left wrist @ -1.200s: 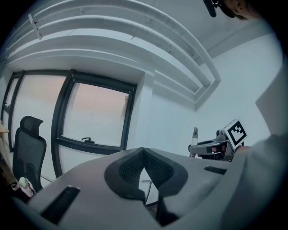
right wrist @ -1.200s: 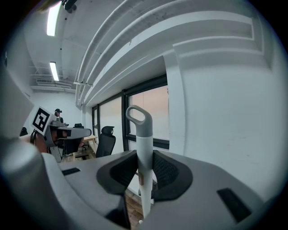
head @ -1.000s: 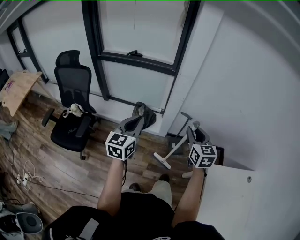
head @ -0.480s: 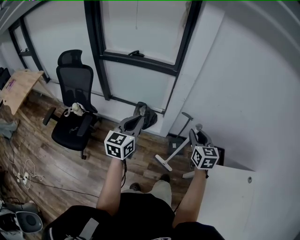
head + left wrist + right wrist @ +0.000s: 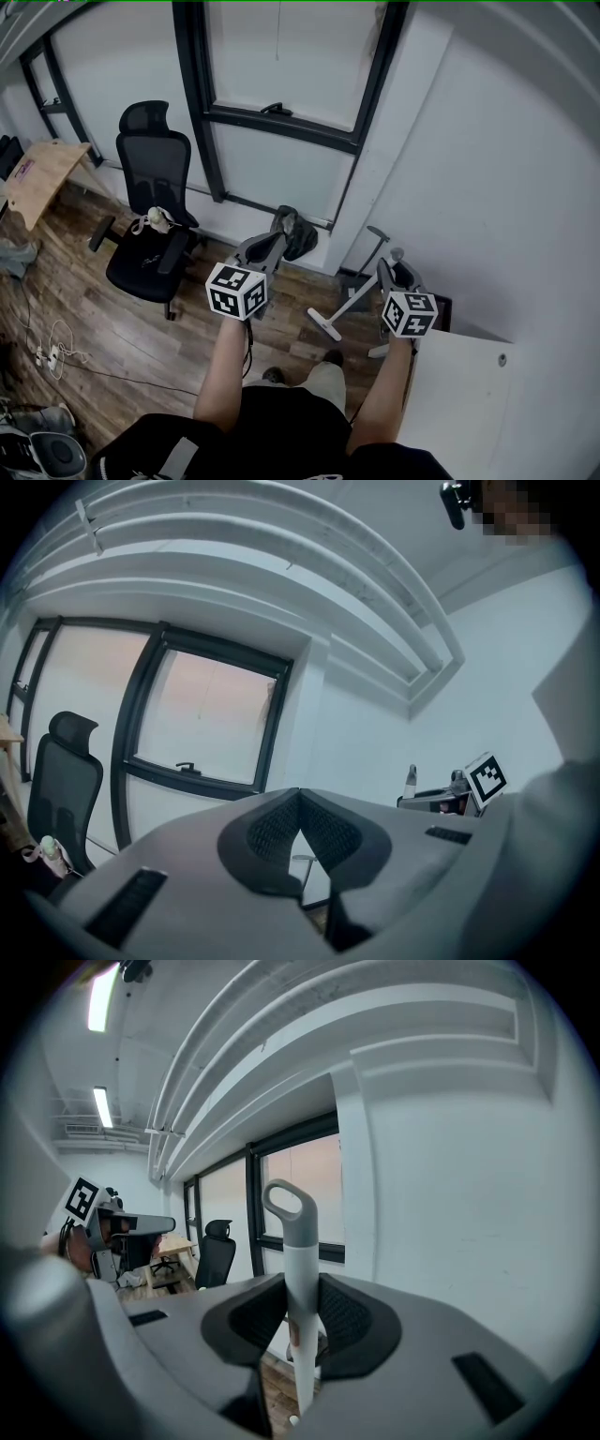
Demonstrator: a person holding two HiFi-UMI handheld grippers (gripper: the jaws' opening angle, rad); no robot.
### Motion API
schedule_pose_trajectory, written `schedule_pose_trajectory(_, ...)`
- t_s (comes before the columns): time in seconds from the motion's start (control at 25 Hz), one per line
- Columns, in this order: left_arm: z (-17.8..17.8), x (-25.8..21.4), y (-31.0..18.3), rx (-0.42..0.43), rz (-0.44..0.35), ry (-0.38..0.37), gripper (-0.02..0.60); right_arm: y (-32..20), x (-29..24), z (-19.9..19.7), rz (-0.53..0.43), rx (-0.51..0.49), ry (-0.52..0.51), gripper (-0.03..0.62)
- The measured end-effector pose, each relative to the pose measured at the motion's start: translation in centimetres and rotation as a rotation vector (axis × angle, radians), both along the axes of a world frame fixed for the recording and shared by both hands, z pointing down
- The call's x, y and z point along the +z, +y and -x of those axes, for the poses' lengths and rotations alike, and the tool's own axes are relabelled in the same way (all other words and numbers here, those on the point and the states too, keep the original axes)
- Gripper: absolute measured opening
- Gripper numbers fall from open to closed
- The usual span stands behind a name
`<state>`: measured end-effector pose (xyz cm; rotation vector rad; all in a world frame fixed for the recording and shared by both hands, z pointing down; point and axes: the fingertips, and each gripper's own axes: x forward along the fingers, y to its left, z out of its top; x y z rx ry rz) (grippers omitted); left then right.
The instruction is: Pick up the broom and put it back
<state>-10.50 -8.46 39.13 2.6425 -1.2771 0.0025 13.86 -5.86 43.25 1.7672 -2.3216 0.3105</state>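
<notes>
White-poled broom with grey loop grip [image 5: 300, 1258]: lower end hidden behind right gripper [image 5: 302, 1321] body. Light wooden desk [image 5: 42, 173] cut off at head view's left edge.

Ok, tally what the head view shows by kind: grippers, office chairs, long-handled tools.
Grippers: 2 (left gripper, right gripper)
Office chairs: 1 (office chair)
Long-handled tools: 2 (broom in the right jaws, T-headed tool beside it)
Total: 5

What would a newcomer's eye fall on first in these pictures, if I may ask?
Most likely the right gripper, closed on the pale broom, whose grey loop end rises above the jaws in front of the white wall. Next comes the left gripper, shut and empty. Beyond them stand a dark-framed window and, at the left, a black office chair on the wooden floor.
</notes>
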Motion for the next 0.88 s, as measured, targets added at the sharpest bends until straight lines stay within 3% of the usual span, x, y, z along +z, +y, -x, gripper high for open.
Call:
schedule_pose_trajectory(0.24,1.1,0.4,-0.6,-0.003,0.017,-0.009,0.017,-0.9,0.0,1.3,0.003,-0.008,0.001,0.115)
schedule_pose_trajectory(0.6,-0.7,0.5,-2.3,0.035,0.014,-0.057,0.017,-3.5,-0.4,2.0,-0.008,-0.065,0.020,0.115)
schedule_pose_trajectory(0.88,-2.1,2.6,-6.4,0.028,0.018,-0.102,0.018,-6.9,2.1,0.1,0.020,-0.104,0.032,0.115)
